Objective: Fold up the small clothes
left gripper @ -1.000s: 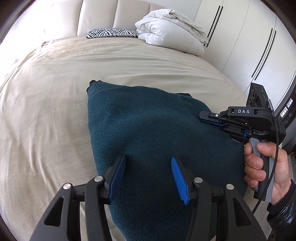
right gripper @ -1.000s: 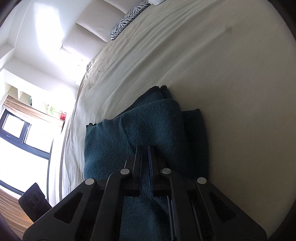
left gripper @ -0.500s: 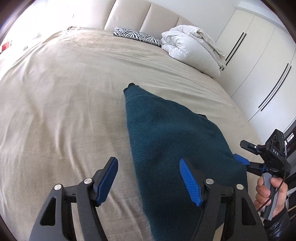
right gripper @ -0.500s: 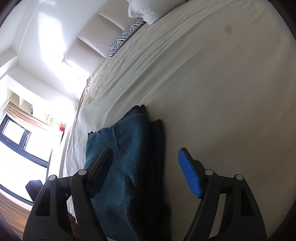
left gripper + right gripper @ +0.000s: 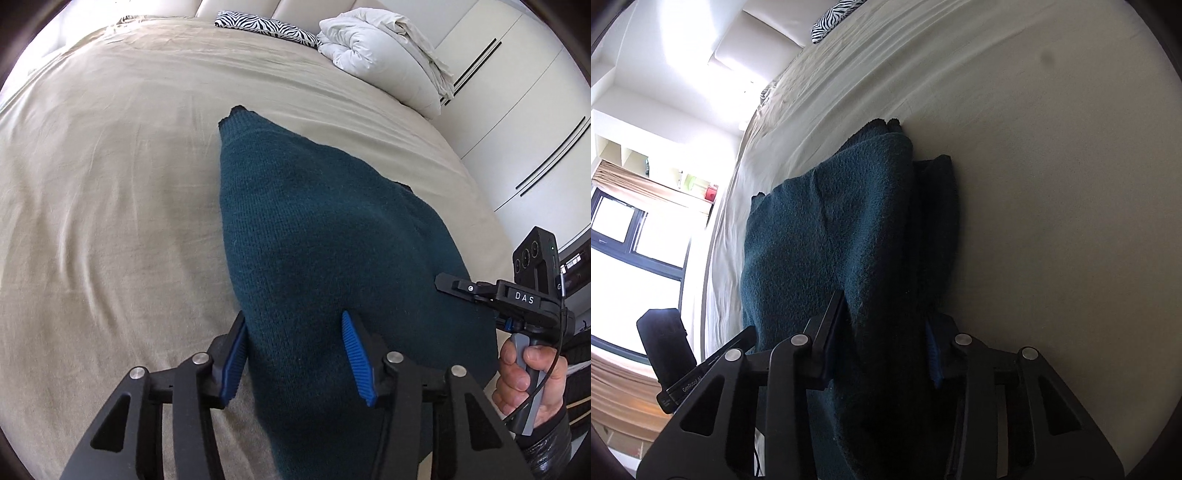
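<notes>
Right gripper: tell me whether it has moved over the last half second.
Yes. The right gripper, which hung over the bed sheet beside the sweater's edge, has come in over the teal sweater; its open fingers now straddle the folded edge.

Home bedroom: bed (image 5: 110, 184), padded headboard (image 5: 753, 51), zebra pillow (image 5: 266, 27), probably wardrobe doors (image 5: 517, 110).

Beige bed (image 5: 110, 184), white wardrobes (image 5: 517, 92) (bright window (image 5: 613, 229))

Bare bedsheet (image 5: 110, 192) left of sweater (image 5: 325, 236); duvet (image 5: 384, 55) far corner.
</notes>
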Motion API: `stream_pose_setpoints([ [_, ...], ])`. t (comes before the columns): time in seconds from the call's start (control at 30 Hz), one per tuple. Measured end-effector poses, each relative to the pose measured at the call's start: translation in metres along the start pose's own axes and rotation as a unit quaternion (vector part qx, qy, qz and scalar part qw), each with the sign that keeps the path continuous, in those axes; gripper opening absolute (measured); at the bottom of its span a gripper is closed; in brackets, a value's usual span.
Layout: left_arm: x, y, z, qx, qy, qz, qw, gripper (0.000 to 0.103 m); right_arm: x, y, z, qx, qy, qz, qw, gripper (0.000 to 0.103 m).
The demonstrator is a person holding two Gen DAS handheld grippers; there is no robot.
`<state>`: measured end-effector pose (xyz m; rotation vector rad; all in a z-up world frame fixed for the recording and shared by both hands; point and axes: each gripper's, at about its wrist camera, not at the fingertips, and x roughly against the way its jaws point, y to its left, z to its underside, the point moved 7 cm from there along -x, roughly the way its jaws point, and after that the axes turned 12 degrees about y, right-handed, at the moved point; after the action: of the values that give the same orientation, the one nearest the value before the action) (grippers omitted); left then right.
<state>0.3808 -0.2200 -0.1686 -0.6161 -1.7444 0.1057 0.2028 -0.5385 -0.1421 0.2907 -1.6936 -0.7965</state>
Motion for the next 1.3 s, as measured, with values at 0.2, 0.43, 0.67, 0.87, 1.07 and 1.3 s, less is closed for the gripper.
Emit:
stream_pose_setpoints([
  [0.2,0.008,-0.007,-0.001,-0.004,0.003,-0.029,0.9996,0.031,-0.01,0.022,0.002,0.054,-0.011,0.132,0.99,0.026],
  [0.43,0.059,0.001,0.03,-0.014,-0.017,-0.071,0.9973,0.028,-0.005,0.09,0.031,0.149,-0.059,0.28,0.947,0.022],
  [0.67,0.152,0.012,0.095,-0.047,-0.078,-0.123,0.9883,0.028,0.011,0.173,0.109,0.214,-0.094,0.268,0.934,0.021],
  [0.87,0.203,0.045,0.169,-0.037,-0.097,-0.144,0.9842,0.028,0.009,0.213,0.188,0.229,-0.089,0.206,0.947,0.021],
  [1.07,0.195,0.091,0.226,0.001,-0.068,-0.141,0.9876,0.029,-0.023,0.231,0.247,0.238,-0.07,0.169,0.954,0.021],
  [1.3,0.166,0.109,0.245,0.007,-0.05,-0.157,0.9864,0.033,-0.073,0.184,0.266,0.169,-0.036,0.139,0.975,0.024],
])
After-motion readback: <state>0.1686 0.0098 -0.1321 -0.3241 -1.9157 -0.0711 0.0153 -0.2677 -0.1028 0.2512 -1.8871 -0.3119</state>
